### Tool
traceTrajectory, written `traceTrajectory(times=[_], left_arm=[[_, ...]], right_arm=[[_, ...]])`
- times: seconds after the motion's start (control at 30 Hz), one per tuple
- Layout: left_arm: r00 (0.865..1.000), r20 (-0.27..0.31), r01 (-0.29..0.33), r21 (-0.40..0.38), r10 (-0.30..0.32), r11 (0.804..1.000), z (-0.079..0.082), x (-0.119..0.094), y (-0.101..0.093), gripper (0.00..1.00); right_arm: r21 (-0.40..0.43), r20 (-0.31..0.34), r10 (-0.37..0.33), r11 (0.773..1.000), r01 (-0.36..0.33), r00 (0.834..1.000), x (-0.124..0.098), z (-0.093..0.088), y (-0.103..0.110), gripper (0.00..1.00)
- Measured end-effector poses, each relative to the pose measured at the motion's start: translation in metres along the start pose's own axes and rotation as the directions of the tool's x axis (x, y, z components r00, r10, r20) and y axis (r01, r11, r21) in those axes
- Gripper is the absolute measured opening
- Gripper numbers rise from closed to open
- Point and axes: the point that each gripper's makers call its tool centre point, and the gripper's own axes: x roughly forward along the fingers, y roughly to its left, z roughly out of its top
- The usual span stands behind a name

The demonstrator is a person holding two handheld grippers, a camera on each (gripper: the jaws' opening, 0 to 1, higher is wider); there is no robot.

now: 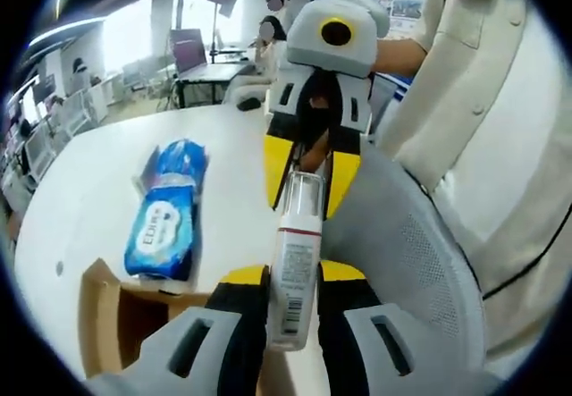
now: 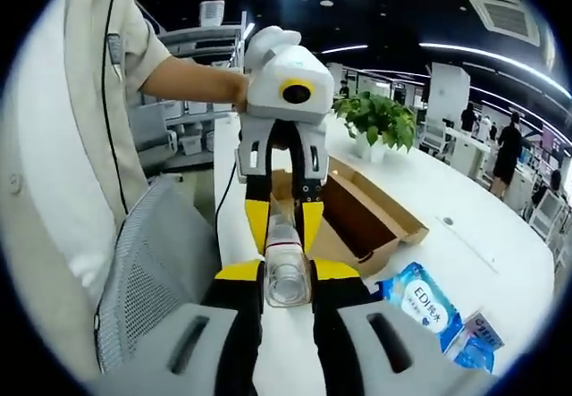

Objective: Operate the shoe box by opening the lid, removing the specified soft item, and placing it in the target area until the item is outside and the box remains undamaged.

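While a white plastic bottle (image 1: 295,266) is held lengthwise between the two grippers above the white table (image 1: 89,190), each end of it is pinched by a pair of yellow-tipped jaws. In the left gripper view, the left gripper (image 1: 293,280) is seen clamped on the labelled lower part of the bottle, and the right gripper (image 1: 312,168) is closed on its clear cap end. In the right gripper view, the clear cap (image 2: 287,275) is gripped by the right gripper (image 2: 286,275), with the left gripper (image 2: 284,213) closed on the far end. The open cardboard shoe box (image 2: 366,217) is seen on the table behind the bottle. A blue wet-wipes pack (image 1: 165,222) lies flat on the table, just beside the box. A person's beige sleeve (image 1: 465,74) is seen behind the grippers.
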Motion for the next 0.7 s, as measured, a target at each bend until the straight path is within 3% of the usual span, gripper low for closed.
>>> traceTrajectory(times=[0.43,0.7], left_arm=[[0.999,0.05,0.018,-0.001,-0.018,1.0,0.0085,-0.0013,-0.0034,0.18],[0.998,0.069,-0.014,0.012,0.013,1.0,0.0098,0.0003,0.0,0.19]], right_arm=[[-0.01,0.008,-0.003,1.0,0.004,1.0,0.0001,0.0028,0.0009,0.18],[-0.021,-0.02,-0.007,1.0,0.006,1.0,-0.0006,0.0029,-0.0014,0.17]])
